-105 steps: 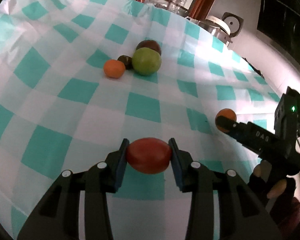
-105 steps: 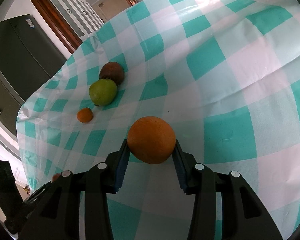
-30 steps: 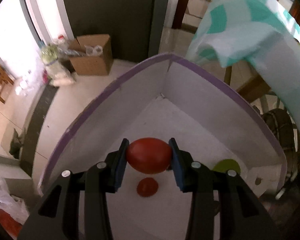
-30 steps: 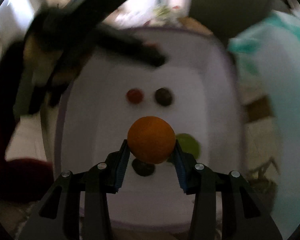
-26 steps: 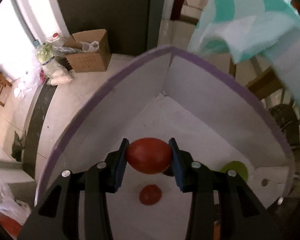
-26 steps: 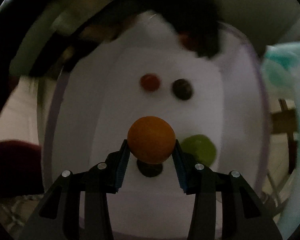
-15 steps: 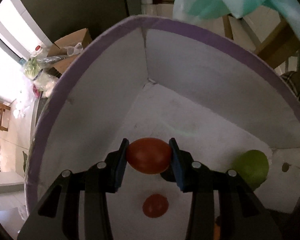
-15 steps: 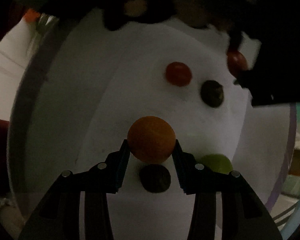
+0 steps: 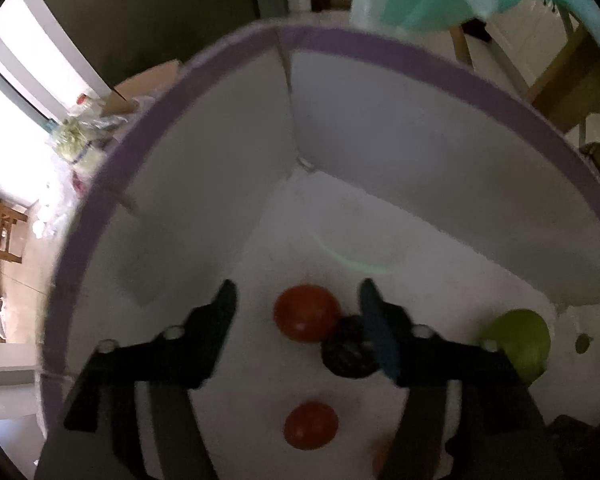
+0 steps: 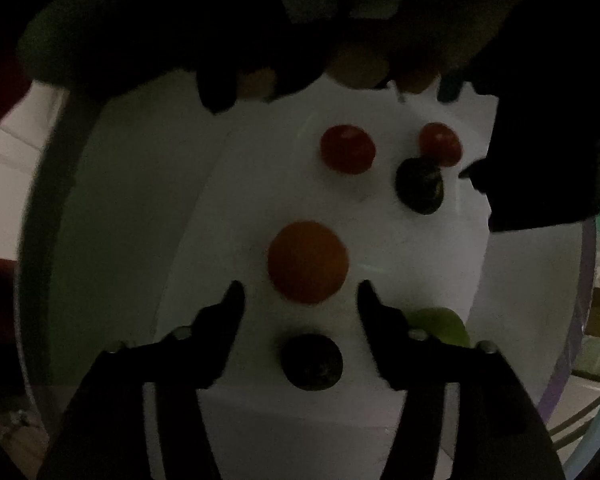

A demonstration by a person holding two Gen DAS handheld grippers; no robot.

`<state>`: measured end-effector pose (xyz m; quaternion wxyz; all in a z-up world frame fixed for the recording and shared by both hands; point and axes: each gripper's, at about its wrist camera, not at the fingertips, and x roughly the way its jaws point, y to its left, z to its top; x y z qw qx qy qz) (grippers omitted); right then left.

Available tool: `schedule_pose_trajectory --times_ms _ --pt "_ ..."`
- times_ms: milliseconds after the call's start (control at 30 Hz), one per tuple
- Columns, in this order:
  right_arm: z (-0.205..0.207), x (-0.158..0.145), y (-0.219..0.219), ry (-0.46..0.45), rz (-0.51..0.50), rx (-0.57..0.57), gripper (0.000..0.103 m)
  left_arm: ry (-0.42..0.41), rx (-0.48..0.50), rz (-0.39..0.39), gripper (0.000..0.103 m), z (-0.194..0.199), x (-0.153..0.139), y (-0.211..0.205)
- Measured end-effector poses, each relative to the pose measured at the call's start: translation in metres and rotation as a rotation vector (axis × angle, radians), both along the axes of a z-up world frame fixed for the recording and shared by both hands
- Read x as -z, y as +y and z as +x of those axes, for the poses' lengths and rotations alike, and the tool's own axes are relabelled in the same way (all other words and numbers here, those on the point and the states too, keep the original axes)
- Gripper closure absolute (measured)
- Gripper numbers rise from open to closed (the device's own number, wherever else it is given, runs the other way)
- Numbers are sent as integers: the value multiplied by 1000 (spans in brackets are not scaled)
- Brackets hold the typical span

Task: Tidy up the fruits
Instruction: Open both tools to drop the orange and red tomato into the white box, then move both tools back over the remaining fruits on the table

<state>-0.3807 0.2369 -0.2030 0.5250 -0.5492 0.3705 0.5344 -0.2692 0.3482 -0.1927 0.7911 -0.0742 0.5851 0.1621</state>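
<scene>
Both fruits have left the jaws since half a second ago, when each gripper still clamped its load above the box. The left gripper (image 9: 294, 300) now has its jaws opening, fairly wide, and the red tomato (image 9: 306, 313) sits free between the fingertips, touching neither pad, down on the white floor of the purple-rimmed box (image 9: 400, 56). Just beside that tomato, against the inner face of the right-hand finger, lies a dark fruit (image 9: 346, 354). Nearer the camera, between the finger bases, rests a second, smaller tomato (image 9: 310, 425). Outside the right-hand finger, by the box wall, a green apple (image 9: 518, 340) shows.

The right gripper (image 10: 300, 296) likewise has its jaws opening, and the orange (image 10: 308, 262) lies just ahead of the fingertips, clear of both pads. Between the finger bases sits another dark fruit (image 10: 312, 362). Beyond the orange, further from the fingers, are two red fruits and one dark one. Much of this view is very dark, with a black shape covering its top and right side.
</scene>
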Motion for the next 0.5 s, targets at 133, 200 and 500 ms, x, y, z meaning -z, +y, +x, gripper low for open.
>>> schedule_pose_trajectory --times_ms 133,200,500 --pt "0 -12 -6 13 43 9 38 -12 -21 18 28 -2 -5 0" --pt "-1 -22 -12 9 74 0 38 -10 -26 26 28 -5 -8 1" --pt "4 -128 -68 -53 396 -15 28 -226 -110 155 21 -34 -96 -25"
